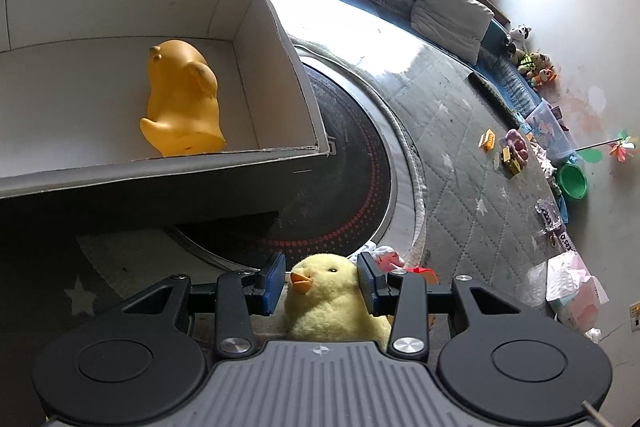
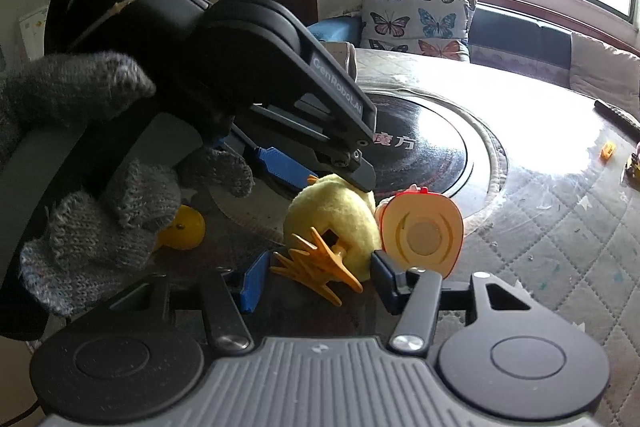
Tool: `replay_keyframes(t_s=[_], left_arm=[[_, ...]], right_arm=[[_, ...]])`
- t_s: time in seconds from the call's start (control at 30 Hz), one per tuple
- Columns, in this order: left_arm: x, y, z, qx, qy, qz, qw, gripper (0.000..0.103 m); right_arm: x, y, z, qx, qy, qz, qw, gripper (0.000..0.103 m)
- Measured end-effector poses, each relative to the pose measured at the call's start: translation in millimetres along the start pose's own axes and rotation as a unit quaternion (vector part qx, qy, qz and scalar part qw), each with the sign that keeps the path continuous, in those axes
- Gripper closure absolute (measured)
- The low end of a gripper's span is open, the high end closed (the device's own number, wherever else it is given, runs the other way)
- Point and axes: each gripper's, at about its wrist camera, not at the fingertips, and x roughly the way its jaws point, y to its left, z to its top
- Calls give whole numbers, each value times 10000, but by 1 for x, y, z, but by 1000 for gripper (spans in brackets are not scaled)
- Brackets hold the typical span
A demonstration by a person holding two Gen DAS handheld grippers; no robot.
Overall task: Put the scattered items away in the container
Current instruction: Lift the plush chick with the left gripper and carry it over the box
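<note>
A plush duckling (image 1: 334, 301) sits between the blue pads of the left gripper (image 1: 322, 283), beak turned toward the left pad; the right pad presses its head, the left stands just off the beak, so whether the grip is clenched cannot be told. In the right wrist view the duckling lies tipped toward the camera, its orange webbed feet (image 2: 320, 267) between the pads of the right gripper (image 2: 316, 281), whose jaws stand apart and touch nothing. A grey knit-gloved hand (image 2: 100, 211) wraps the left gripper's handle, which slants down onto the duckling and reads "DAS Data Acquisition System" and "GenRobot.AI". Just right of the duckling lies a round red-rimmed toy (image 2: 422, 233). Beyond the duckling, a black disc (image 2: 424, 151) bears Chinese characters. Beyond the duckling to its left, the cardboard box (image 1: 280, 39) holds an orange rubber duck (image 1: 184, 103) on its side.
</note>
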Motion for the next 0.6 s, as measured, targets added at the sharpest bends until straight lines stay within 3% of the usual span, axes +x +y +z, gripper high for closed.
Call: replay_keyframes(t_s=[0.6], left_arm=[[-30, 7, -5, -92, -306, -113, 9994, 67]], right_arm=[[-9, 6, 4, -24, -105, 149, 9998, 50]])
